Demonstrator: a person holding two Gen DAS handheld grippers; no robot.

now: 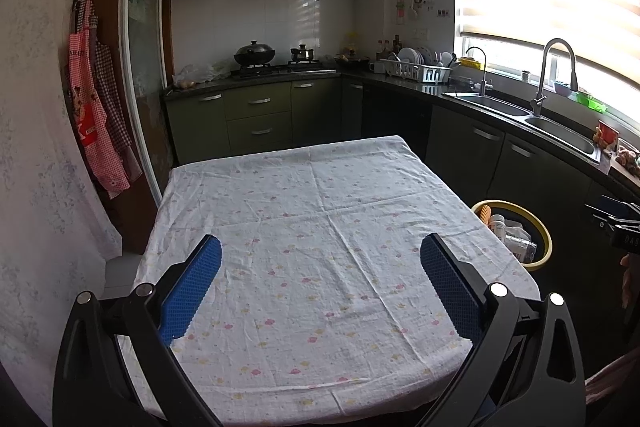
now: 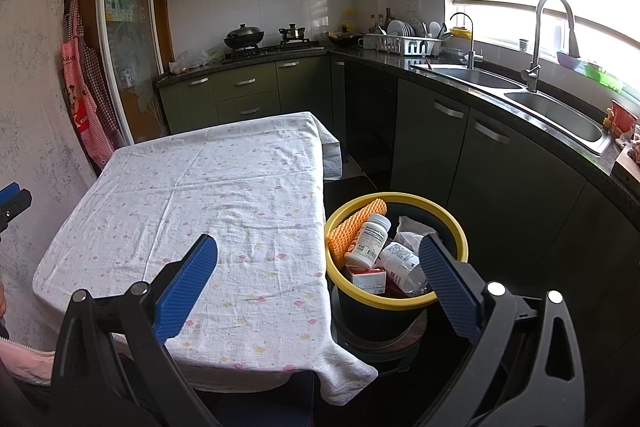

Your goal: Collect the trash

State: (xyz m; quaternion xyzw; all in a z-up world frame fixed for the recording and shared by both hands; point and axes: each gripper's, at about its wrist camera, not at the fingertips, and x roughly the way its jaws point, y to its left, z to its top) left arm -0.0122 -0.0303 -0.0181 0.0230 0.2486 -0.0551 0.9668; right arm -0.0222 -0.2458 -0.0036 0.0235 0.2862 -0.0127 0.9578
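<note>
A black bin with a yellow rim [image 2: 460,227] stands on the floor to the right of the table; it also shows in the left wrist view [image 1: 546,239]. Inside lie an orange mesh piece [image 2: 352,227], two white bottles [image 2: 370,237], a red and white box [image 2: 370,277] and crumpled paper [image 2: 412,233]. My right gripper [image 2: 318,247] is open and empty, above the table's right edge and the bin. My left gripper [image 1: 320,247] is open and empty over the white flowered tablecloth [image 1: 320,207].
Dark green cabinets and a black counter with a double sink [image 2: 560,111] and tap [image 2: 536,39] run along the right. A stove with a wok [image 1: 254,55] and a dish rack [image 1: 416,69] are at the back. Aprons [image 1: 96,115] hang on the left wall.
</note>
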